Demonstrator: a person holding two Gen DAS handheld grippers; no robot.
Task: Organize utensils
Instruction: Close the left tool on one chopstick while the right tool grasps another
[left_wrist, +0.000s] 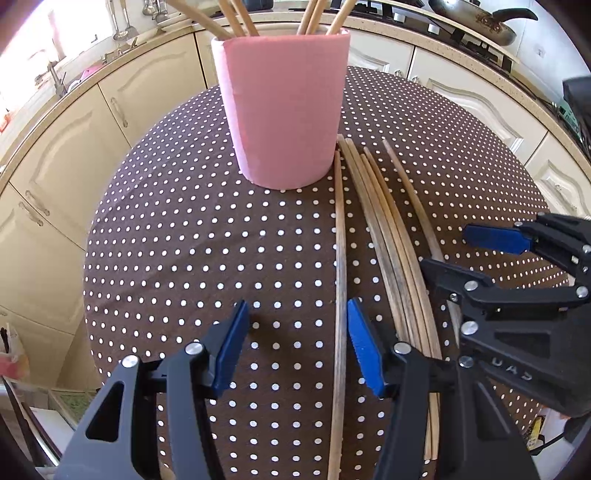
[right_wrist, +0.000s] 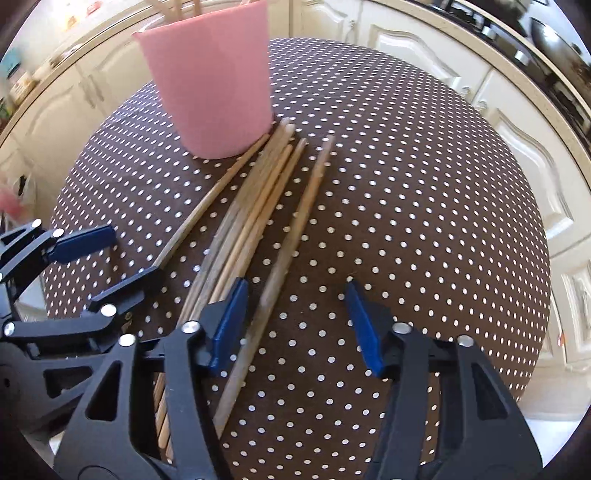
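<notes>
Wooden chopsticks (left_wrist: 384, 236) beside my pink holder (left_wrist: 282, 107).
My left tongs (left_wrist: 295, 347) and right tongs (right_wrist: 295, 328) stand spread, each straddling one stick without pinching.

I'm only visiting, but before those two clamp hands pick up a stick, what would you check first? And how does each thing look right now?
1. Pink cup upright on the dotted tablecloth: ok.
2. Room left in the cup: cannot tell, though sticks already stand in it.
3. Left gripper jaws apart with the single chopstick between them: ok, not yet pressed.
4. Right gripper jaws straddle the outermost chopstick: ok, no contact visible.
5. Bundle of chopsticks lying flat and clear of both targets: ok.
6. The two grippers clear of each other: ok, but close.
</notes>
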